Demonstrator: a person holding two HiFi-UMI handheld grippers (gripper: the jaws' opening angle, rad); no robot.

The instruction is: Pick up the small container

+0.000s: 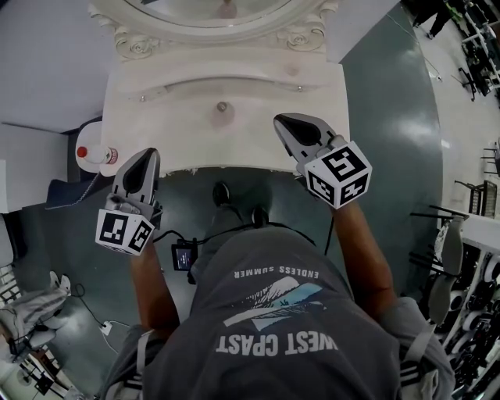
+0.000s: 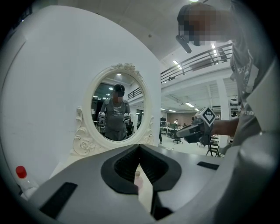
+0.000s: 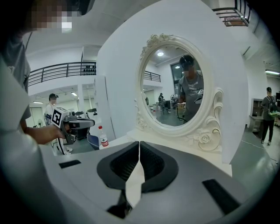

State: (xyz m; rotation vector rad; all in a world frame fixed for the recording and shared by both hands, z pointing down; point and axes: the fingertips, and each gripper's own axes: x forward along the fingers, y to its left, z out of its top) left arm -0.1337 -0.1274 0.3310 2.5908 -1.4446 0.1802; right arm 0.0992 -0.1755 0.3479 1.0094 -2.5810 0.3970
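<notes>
The small container (image 1: 223, 107) is a little pinkish pot that stands on the white dressing table (image 1: 156, 117), between the two grippers and farther back. My left gripper (image 1: 148, 155) hovers at the table's front left edge, jaws together and empty. In the left gripper view, the gap below the closed tips (image 2: 139, 146) shows the container (image 2: 137, 176) ahead. My right gripper (image 1: 280, 122) is over the table's front right, to the right of the container, also shut with nothing in it (image 3: 139, 143).
An ornate oval mirror (image 1: 211, 16) stands at the back of the table against a white wall. A water bottle with a red cap (image 1: 92, 154) sits left of the table, near the left gripper. The person's legs and a cable lie below the table's front edge.
</notes>
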